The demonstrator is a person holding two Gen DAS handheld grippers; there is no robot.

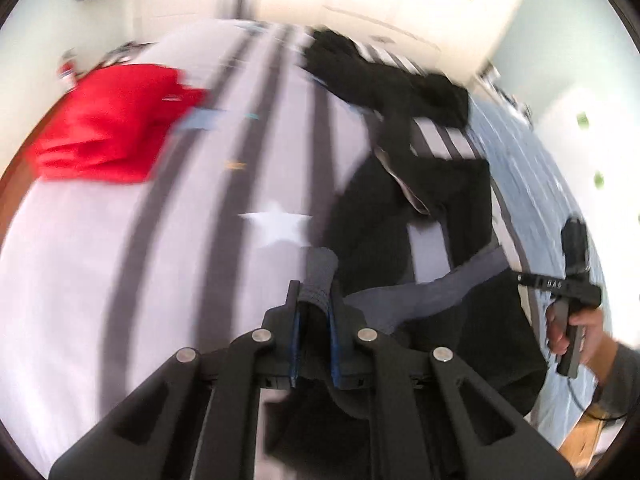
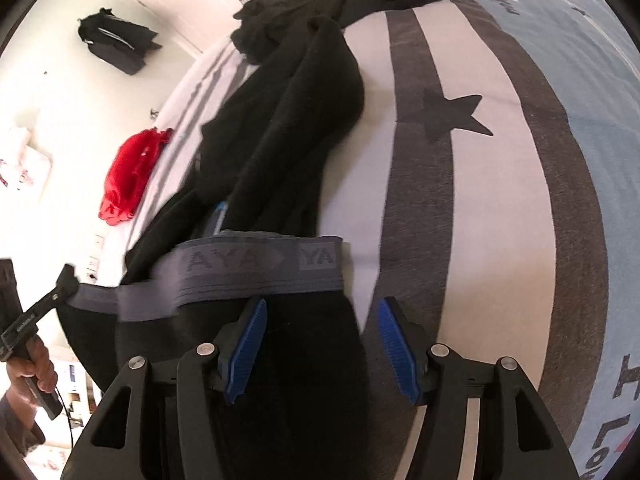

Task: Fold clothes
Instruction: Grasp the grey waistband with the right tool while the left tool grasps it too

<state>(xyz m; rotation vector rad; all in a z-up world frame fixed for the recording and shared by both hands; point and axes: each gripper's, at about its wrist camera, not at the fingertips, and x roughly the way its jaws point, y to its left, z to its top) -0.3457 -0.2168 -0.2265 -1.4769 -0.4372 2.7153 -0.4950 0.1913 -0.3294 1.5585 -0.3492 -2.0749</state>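
Observation:
A black garment (image 2: 288,128) with a grey elastic waistband (image 2: 256,272) lies on the striped bed cover (image 2: 460,200). My left gripper (image 1: 316,300) is shut on one end of the grey waistband (image 1: 320,272) and pulls it taut; it shows in the right wrist view (image 2: 68,280) at the left. My right gripper (image 2: 322,312) is open, its blue pads (image 2: 248,344) either side of the black fabric just below the waistband. The right gripper also shows in the left wrist view (image 1: 560,284), held by a hand.
A red garment (image 1: 108,124) lies at the bed's far left side (image 2: 128,176). More black clothing (image 1: 384,76) is piled at the bed's far end. A black item (image 2: 116,44) hangs on the wall. A light blue blanket (image 2: 592,120) covers the right side.

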